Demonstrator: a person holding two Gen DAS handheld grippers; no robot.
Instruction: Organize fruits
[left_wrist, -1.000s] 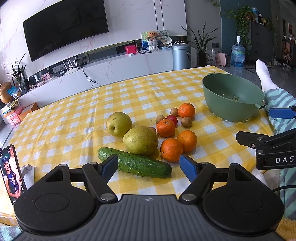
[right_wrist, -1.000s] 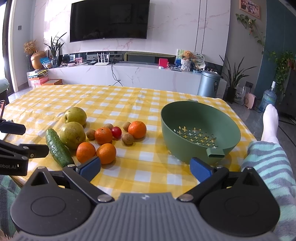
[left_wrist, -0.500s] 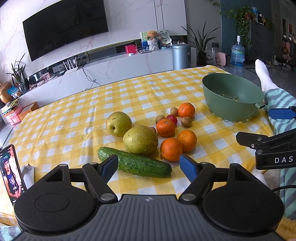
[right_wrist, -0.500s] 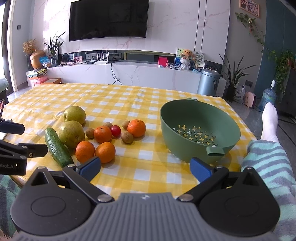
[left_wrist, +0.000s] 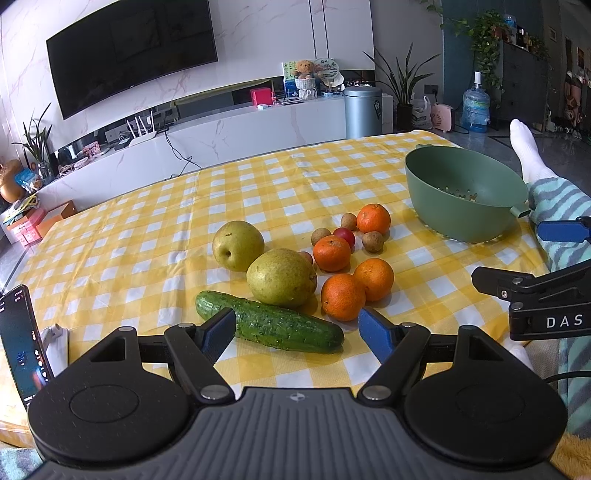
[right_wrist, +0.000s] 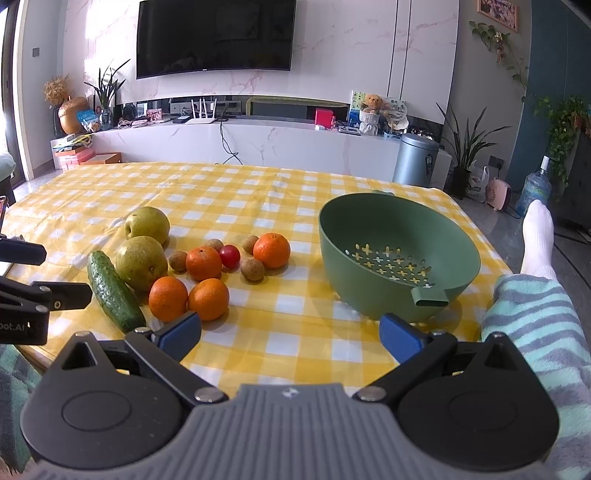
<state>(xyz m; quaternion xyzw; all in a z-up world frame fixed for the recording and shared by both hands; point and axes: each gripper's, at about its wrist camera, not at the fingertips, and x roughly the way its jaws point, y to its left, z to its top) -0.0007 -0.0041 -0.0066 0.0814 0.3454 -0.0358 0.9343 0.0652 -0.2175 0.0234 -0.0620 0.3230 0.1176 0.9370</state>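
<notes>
Orange mandarins (right_wrist: 203, 263) number four, pears (right_wrist: 141, 263) two, cucumber (right_wrist: 115, 291) one; both hand-held grippers (left_wrist: 297, 329) (right_wrist: 290, 333) gape empty.

I have my left gripper (left_wrist: 297, 330) level and low, its blue-padded jaws spread wide with nothing between them. My right gripper (right_wrist: 290, 332) sits likewise, jaws wide apart and empty. In the left wrist view the right gripper's body shows at 3 o'clock; in the right wrist view the left one shows at 9 o'clock.
</notes>
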